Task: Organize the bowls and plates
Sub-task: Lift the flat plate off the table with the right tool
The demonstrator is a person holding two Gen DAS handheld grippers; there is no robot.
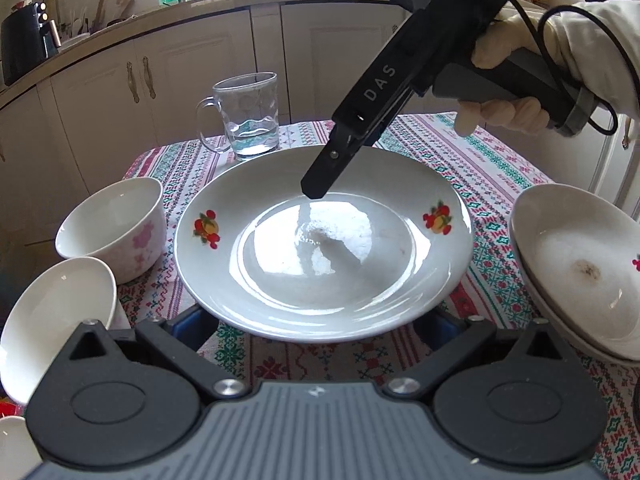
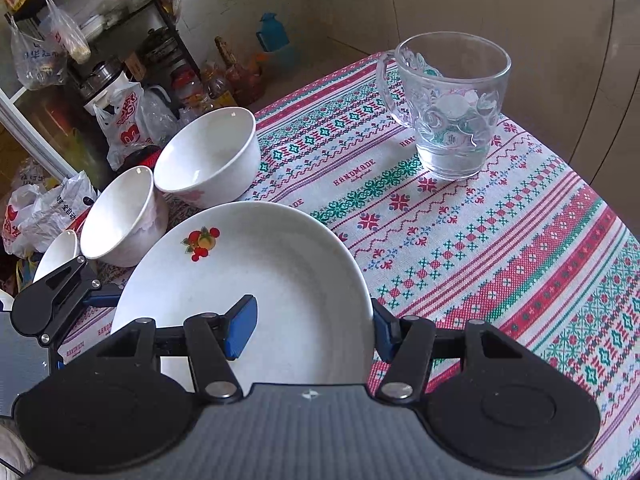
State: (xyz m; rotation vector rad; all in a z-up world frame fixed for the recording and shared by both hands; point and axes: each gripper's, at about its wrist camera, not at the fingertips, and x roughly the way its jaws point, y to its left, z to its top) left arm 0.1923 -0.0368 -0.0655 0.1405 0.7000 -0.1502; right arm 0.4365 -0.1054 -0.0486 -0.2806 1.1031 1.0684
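Note:
A white deep plate (image 1: 320,280) (image 2: 280,272) with fruit prints lies in the middle of the patterned tablecloth (image 2: 500,240). My right gripper (image 2: 312,330) straddles its rim. One blue pad sits inside the plate and the other against the outer edge, so it is shut on the plate. In the left wrist view the right gripper (image 1: 316,190) reaches down from the upper right, held by a gloved hand (image 1: 520,40). My left gripper (image 1: 320,322) stands open and wide, its blue pads tucked under the plate's near rim. One of its fingers (image 2: 102,295) shows at the plate's left edge.
Two white bowls (image 1: 116,224) (image 1: 52,320) stand left of the plate, also seen from the right wrist (image 2: 208,156) (image 2: 120,216). A stack of two plates (image 1: 580,272) sits at the right. A glass mug (image 1: 248,116) (image 2: 452,108) stands behind. Cabinets and cluttered shelves surround the table.

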